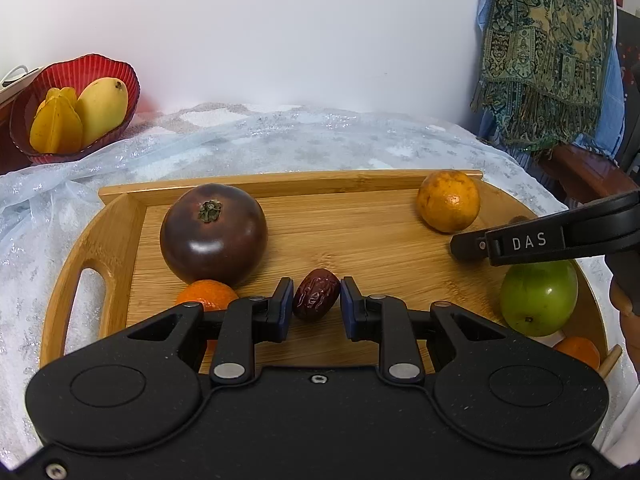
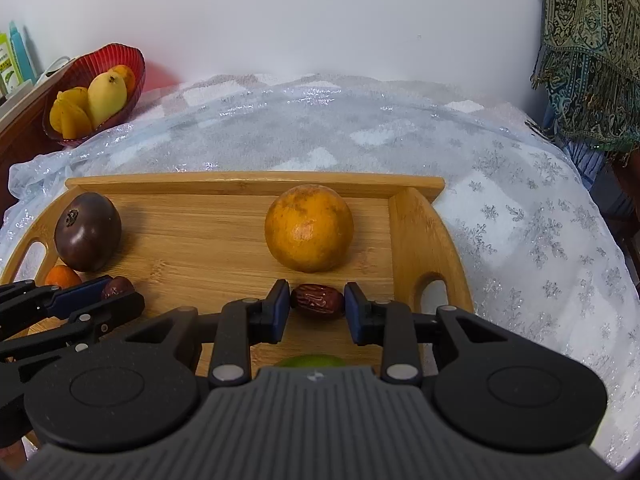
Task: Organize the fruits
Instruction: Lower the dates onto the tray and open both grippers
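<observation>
While left fingers (image 1: 316,300) clamp one date (image 1: 316,295), right fingers (image 2: 317,307) stand apart near the tray wall (image 2: 408,232).

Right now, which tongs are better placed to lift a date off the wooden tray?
Left, probably: the left tongs pinch their red date, while the right tongs only straddle the other red date, slight gaps showing beside it.

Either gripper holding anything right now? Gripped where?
Left gripper is shut on a red date, pads across its sides. Right gripper brackets another date, small gaps showing: apparently not gripped.
</observation>
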`<state>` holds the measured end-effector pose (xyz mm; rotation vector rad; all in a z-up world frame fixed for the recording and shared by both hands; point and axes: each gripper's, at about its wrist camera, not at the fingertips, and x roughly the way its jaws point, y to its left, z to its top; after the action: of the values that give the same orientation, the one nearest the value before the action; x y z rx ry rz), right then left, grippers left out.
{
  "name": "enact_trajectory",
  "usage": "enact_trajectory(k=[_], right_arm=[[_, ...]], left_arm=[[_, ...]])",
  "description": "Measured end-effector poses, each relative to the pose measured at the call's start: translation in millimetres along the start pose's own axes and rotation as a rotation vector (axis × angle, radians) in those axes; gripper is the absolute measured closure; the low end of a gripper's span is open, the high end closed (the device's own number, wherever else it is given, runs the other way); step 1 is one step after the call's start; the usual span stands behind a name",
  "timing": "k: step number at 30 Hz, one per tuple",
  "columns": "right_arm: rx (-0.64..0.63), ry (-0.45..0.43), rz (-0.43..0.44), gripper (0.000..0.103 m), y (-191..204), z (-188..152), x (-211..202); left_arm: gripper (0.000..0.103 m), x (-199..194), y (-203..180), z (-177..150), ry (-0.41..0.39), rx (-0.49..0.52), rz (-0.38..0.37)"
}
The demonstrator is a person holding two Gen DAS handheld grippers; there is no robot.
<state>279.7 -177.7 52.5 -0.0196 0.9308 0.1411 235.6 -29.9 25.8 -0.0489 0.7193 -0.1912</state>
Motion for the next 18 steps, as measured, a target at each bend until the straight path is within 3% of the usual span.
enact_trajectory(k=[13,18], right_arm=[[0.007,-0.017,0.009,0.050,-0.5,-1.7,-1.7],[0.019,-0.026,0.015,0.049,-2.1,-3.0,-5.3]], left_arm=[[0.078,-0.9,1.4,-1.1,-0.002,0.003,0.008],[0.067,-4.4,1.7,-0.6,-0.002,0.011,0.002]])
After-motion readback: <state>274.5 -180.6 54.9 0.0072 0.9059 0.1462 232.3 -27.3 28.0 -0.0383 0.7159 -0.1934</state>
